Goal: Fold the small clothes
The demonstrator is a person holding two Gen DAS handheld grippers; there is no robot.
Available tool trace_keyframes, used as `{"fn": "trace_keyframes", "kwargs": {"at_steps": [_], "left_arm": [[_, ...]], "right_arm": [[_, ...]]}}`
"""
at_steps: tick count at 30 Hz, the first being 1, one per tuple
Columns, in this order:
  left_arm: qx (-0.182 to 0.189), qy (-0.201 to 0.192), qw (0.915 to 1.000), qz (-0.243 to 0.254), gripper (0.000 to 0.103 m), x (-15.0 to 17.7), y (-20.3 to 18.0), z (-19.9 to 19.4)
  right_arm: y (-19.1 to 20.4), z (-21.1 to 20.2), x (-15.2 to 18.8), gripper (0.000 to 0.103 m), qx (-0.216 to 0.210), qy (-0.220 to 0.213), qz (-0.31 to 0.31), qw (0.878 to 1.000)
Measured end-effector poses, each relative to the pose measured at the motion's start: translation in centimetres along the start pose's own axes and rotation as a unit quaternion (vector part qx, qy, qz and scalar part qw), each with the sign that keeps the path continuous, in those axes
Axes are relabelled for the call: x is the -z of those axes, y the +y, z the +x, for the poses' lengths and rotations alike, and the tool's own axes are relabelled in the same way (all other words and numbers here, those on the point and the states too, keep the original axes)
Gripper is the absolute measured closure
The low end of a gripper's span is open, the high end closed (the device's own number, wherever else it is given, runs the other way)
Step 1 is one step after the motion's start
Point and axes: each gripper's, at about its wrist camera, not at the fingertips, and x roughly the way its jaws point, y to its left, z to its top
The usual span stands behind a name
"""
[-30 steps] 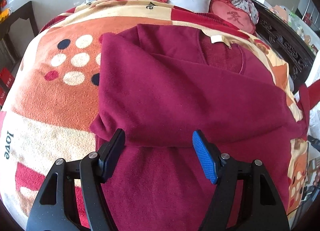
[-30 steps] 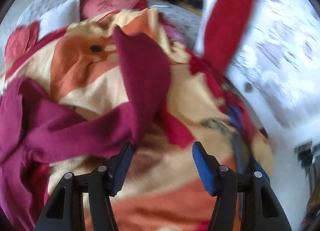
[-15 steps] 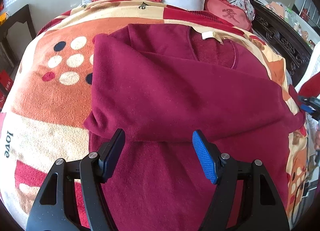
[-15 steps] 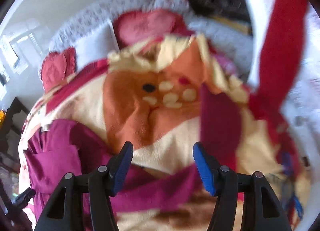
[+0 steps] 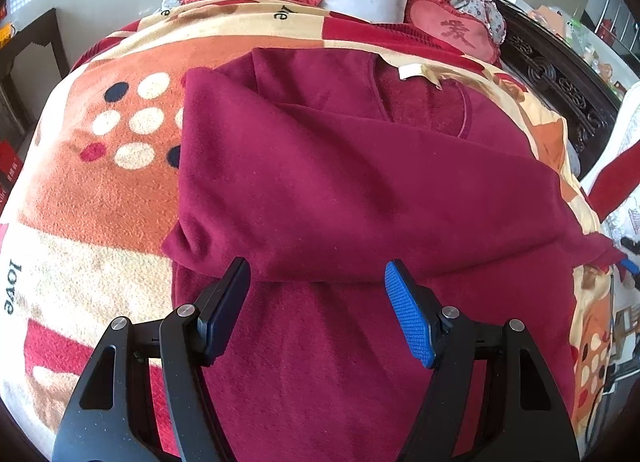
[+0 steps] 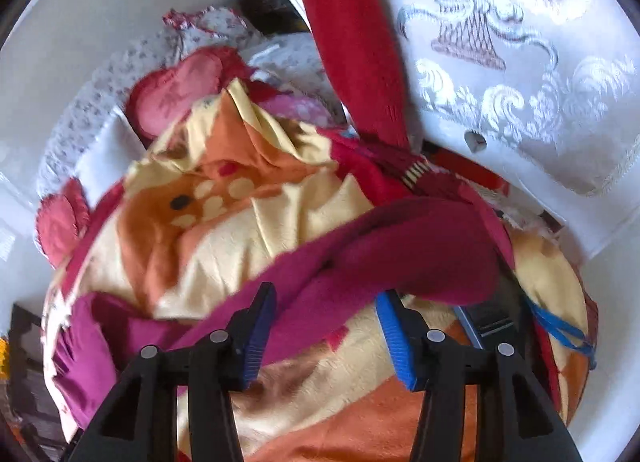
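Both grippers gape, the left (image 5: 318, 290) hovering over the top (image 5: 340, 190), the right (image 6: 326, 322) straddling its sleeve (image 6: 400, 246), seemingly to fold it inward.

The maroon sweater (image 5: 360, 190) runs off the bottom of the left wrist view behind the left gripper (image 5: 316, 310), so its hem is out of sight, and its folded-over sleeve hides the chest beneath. In the right wrist view the whole blanket (image 6: 224, 230) is smeared with blur. There, the sleeve (image 6: 400, 258) lies between the right gripper's (image 6: 326, 326) spread fingers, contact unclear.
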Motion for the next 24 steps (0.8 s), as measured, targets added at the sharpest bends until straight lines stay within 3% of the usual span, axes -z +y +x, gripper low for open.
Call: {"fn": "trace_keyframes", "kwargs": {"at_steps": [10, 14, 19, 24], "left_arm": [[-0.008, -0.005, 1.0, 0.001, 0.033, -0.3, 0.5, -0.8], [-0.017, -0.012, 0.9998, 0.006, 0.033, -0.2, 0.9, -1.1], [-0.008, -0.005, 0.9999, -0.005, 0.033, -0.2, 0.8, -0.4], [-0.008, -0.011, 0.9998, 0.018, 0.033, 0.3, -0.1, -1.2]], "right_arm": [[0.2, 4.8, -0.8, 0.048, 0.012, 0.07, 0.051, 0.996], [0.6, 0.3, -1.4, 0.048, 0.027, 0.039, 0.025, 0.999], [2.4, -3.3, -2.0, 0.042, -0.009, 0.003, -0.02, 1.0], [2.2, 1.8, -2.1, 0.042, 0.023, 0.068, 0.004, 0.997]]}}
